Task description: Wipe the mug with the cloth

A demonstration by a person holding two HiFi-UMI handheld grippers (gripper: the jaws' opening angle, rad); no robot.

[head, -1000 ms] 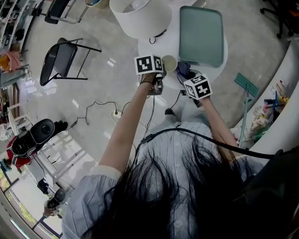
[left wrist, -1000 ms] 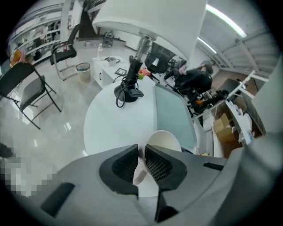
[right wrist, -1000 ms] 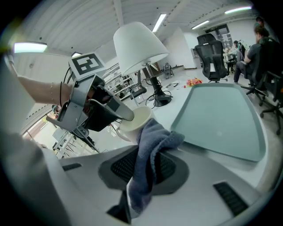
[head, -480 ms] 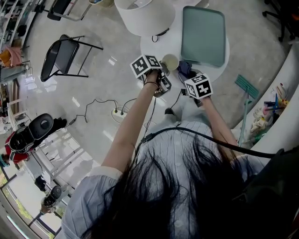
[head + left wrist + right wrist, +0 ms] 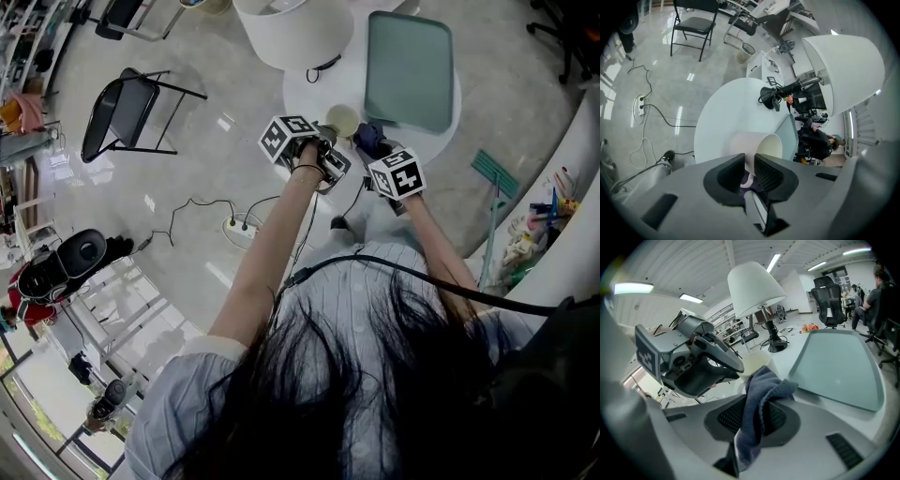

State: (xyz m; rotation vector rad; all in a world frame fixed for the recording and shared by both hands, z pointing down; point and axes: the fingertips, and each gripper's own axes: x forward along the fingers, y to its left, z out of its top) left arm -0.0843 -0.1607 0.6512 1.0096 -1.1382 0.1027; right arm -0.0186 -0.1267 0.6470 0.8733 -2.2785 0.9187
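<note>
Mug (image 5: 342, 120), cream, held over the near edge of a round white worktop (image 5: 305, 98), mouth turned sideways in the left gripper view (image 5: 759, 145). Pinched in the left claw (image 5: 328, 148) (image 5: 749, 171), jaws drawn almost together on what looks like its handle; resting on the worktop or lifted, hard to tell.

Blue-grey cloth (image 5: 367, 139) (image 5: 761, 390) clamped in the right claw (image 5: 375, 150) (image 5: 757, 416), jaws closed on its middle, bunched end standing up just beside the mug, loose end hanging below. Contact between cloth and mug not clear.

Further back on the worktop: grey-green tray (image 5: 408, 70) (image 5: 839, 366), lying flat, and a lamp (image 5: 292, 28) (image 5: 754, 287) with a wide white shade and black stem.

All around, pale glossy floor (image 5: 206, 159) with light reflections. Black folding chair (image 5: 127, 117) well off to the left, black cable (image 5: 202, 211) looping across the floor near it. Black office chairs (image 5: 829, 301) farther off, under strip-lit ceiling.
</note>
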